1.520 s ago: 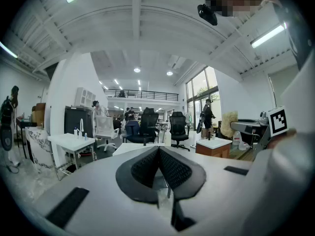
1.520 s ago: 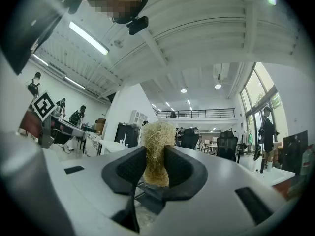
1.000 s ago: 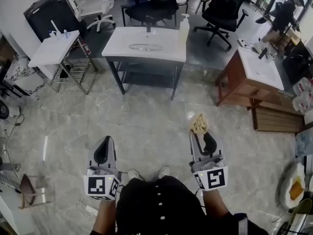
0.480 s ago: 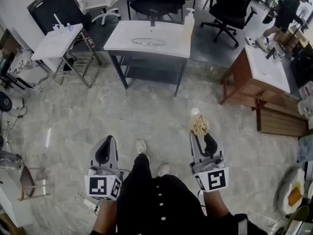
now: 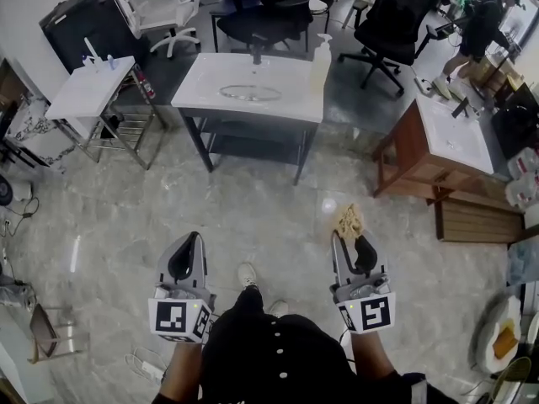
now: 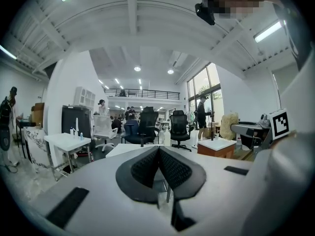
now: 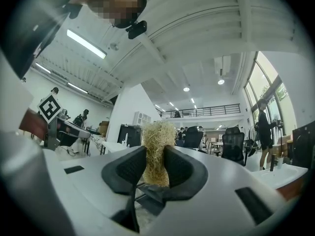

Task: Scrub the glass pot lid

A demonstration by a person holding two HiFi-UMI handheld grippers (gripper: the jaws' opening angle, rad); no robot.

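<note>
Carries a left hand-held gripper [image 5: 189,241] and a right hand-held gripper [image 5: 344,236] side by side over the grey marble floor [image 5: 253,200], one on each side of a dark-clothed body, both pointed toward the white counter [image 5: 202,91] ahead. Holds the left jaws pressed together, with nothing between the ribbed black pads. Pinches a straw-coloured fibrous scrubber [image 5: 348,220] in the right jaws, its tuft sticking out past the tips. Plants one white shoe [image 5: 246,273] on the floor between the two tools. Stands well apart from the counter, with bare floor between. Faces the glass pot lid [image 5: 250,93], seen only as a small metal-rimmed oval lying flat at the middle of the counter, too small for detail, just in front of the dark faucet [image 5: 255,55] at the far edge. Faces, too, a pale pump bottle [image 5: 317,53] upright at the counter's far right corner. Looks onto a small white table [image 5: 88,91] left of the counter, a wood-framed washstand [image 5: 396,154] to its right, and black office chairs [image 5: 261,15] beyond it.
</note>
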